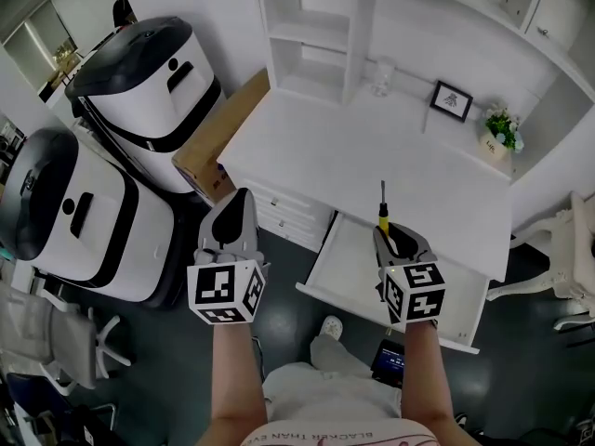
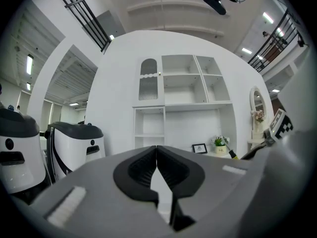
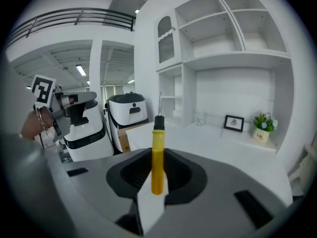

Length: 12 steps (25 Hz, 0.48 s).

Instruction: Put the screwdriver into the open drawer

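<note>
The screwdriver (image 3: 157, 138) has a smooth yellow plastic handle, a black collar and a thin steel shaft. The ribbed black pads of the right gripper (image 3: 157, 155) pinch it by the handle, over the open white drawer (image 1: 346, 266) at the front of the flat white desk (image 1: 372, 156). The shaft's tip fades against the shelves (image 3: 173, 90), and the gripper covers part of the drawer. Left of the desk, the left gripper (image 2: 156, 148) has its jaws pressed together on nothing.

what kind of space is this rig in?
Likely a lab or open hall with a mock home study: a white desk with shelves, frame and plant, beside two big white machines, under a mezzanine railing.
</note>
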Each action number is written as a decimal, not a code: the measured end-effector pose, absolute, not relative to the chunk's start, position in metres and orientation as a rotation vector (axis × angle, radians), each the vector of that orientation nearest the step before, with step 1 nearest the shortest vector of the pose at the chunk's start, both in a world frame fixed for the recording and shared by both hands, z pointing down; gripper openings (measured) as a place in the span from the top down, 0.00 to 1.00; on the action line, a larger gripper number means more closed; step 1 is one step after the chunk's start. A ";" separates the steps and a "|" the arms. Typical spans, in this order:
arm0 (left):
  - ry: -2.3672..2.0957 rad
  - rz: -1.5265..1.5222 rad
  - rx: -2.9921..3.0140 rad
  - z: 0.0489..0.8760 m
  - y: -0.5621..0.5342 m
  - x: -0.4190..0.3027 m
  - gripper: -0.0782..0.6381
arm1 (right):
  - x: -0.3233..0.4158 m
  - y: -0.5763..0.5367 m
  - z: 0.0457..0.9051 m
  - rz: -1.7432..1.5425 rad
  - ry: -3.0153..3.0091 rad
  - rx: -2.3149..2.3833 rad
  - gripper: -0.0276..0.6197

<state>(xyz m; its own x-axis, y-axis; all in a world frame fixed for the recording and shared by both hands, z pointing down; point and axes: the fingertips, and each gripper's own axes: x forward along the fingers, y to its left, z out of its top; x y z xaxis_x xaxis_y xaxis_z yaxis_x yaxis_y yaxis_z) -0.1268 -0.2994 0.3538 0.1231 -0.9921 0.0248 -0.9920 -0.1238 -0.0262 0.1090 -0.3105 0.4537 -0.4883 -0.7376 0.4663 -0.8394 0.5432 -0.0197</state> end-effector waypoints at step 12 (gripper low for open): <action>2.077 -0.166 -2.398 0.388 -0.319 -0.128 0.88 | 0.098 -0.325 0.513 0.509 -2.297 1.191 0.83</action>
<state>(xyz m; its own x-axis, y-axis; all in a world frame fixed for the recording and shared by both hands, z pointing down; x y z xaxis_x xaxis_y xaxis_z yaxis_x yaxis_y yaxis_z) -0.1282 -0.3192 0.3884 0.1401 -0.9849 0.1017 -0.9886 -0.1449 -0.0415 0.0979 -0.3247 0.5129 -0.4928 -0.6443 0.5848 -0.8311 0.5476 -0.0971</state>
